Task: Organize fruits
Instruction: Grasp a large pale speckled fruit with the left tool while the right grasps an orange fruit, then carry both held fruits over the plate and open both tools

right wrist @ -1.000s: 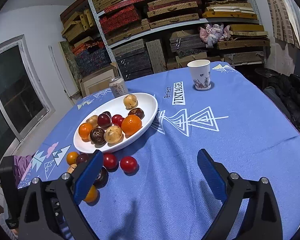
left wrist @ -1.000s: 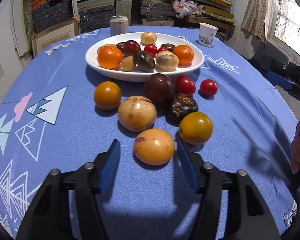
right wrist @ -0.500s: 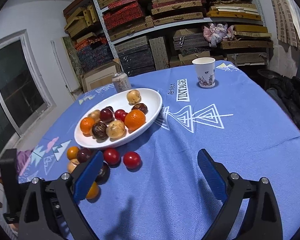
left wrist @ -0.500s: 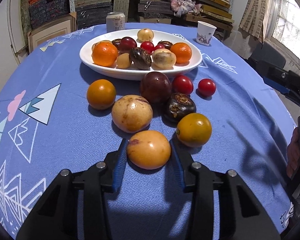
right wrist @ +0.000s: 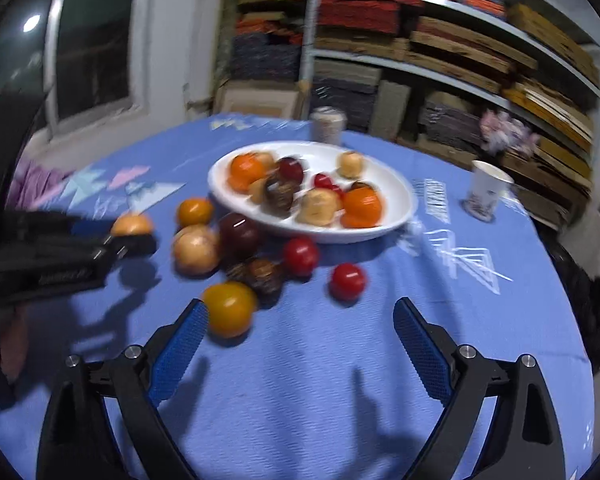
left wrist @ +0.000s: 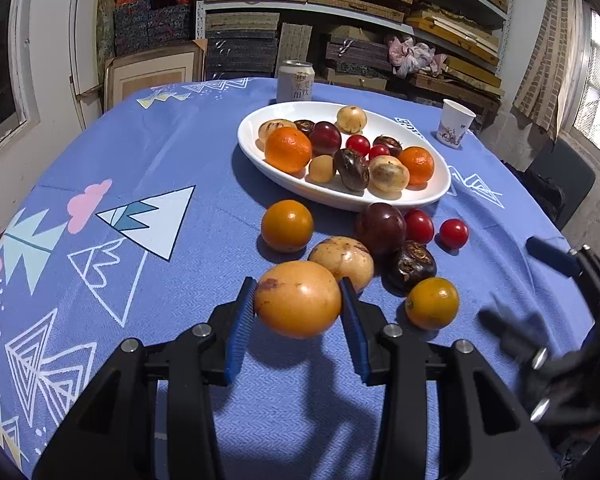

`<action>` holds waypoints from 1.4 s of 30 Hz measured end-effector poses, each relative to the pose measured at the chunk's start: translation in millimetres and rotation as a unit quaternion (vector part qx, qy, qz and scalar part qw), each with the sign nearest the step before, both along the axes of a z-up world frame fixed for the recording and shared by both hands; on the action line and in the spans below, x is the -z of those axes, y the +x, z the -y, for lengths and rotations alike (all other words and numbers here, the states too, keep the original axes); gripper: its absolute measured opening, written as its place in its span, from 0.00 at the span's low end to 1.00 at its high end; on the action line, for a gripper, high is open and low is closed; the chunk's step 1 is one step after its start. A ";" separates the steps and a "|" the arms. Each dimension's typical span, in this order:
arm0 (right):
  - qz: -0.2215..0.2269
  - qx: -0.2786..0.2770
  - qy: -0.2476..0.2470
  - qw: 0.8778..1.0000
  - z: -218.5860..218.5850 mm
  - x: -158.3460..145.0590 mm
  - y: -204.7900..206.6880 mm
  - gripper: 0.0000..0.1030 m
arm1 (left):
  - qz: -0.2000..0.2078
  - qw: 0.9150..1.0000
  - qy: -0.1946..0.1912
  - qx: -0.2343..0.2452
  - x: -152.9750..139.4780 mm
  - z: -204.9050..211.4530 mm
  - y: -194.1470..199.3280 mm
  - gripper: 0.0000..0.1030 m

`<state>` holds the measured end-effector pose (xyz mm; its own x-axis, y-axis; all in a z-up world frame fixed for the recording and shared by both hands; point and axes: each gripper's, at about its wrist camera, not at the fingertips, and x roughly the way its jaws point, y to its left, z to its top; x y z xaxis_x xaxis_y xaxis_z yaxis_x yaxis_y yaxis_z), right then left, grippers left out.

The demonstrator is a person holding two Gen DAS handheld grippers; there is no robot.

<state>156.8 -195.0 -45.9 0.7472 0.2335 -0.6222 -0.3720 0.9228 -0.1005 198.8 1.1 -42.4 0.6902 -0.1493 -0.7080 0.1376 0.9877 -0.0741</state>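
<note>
**Q:** Shelves of flat boxes stand behind a round table with a blue tablecloth [left wrist: 148, 152]. What does the left wrist view show?

**A:** The left gripper [left wrist: 298, 308] is clamped on a yellow-orange fruit [left wrist: 297, 299], one blue pad against each side, the fruit lifted just clear of the cloth. Beyond it lies a white oval dish [left wrist: 428, 196] of mixed fruit, with loose fruit in front: an orange one [left wrist: 287, 225], a tan one [left wrist: 346, 261], a dark plum [left wrist: 380, 227], two red tomatoes [left wrist: 436, 229], a dark brown fruit [left wrist: 413, 265] and a yellow-orange one [left wrist: 432, 303]. A can [left wrist: 296, 81] and a paper cup [left wrist: 456, 123] stand behind the dish. The other tool shows blurred at the right edge.

**Q:** And the right wrist view?

**A:** This view is motion-blurred. The right gripper [right wrist: 300, 328] has its jaws wide apart, having just closed slightly, with nothing gripped; the yellow-orange one [right wrist: 230, 309] lies just beside its left pad. The left gripper [right wrist: 112, 240], at the left edge, holds its fruit [right wrist: 132, 224].
</note>
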 end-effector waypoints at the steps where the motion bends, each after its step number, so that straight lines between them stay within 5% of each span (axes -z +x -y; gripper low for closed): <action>1: -0.009 -0.017 -0.009 1.000 -7.9 2.9 -0.4 0.84 | 0.000 1.000 0.000 0.000 0.0 0.0 -0.1 0.40; 5: -0.024 -0.034 -0.037 0.998 -24.2 7.4 0.4 0.39 | -0.002 1.000 -0.008 -0.001 0.0 -2.7 -0.5 0.40; 12: -0.087 -0.052 0.035 0.994 -22.2 9.0 17.4 0.38 | -0.008 1.000 -0.022 -0.001 0.5 -8.1 1.3 0.40; 24: -0.098 -0.046 0.019 0.994 -31.9 17.5 25.0 0.37 | -0.012 1.000 -0.027 0.001 2.1 -8.3 2.9 0.40; 42: -0.085 0.003 0.118 0.989 8.0 0.1 30.1 0.36 | -0.012 1.000 -0.025 0.006 -2.5 -5.1 6.7 0.40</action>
<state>187.0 -203.0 -46.0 0.6375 0.3828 -0.6686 -0.3598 0.9153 0.1810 205.5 6.1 -39.9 0.6716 -0.1941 -0.7151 0.1478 0.9808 -0.1275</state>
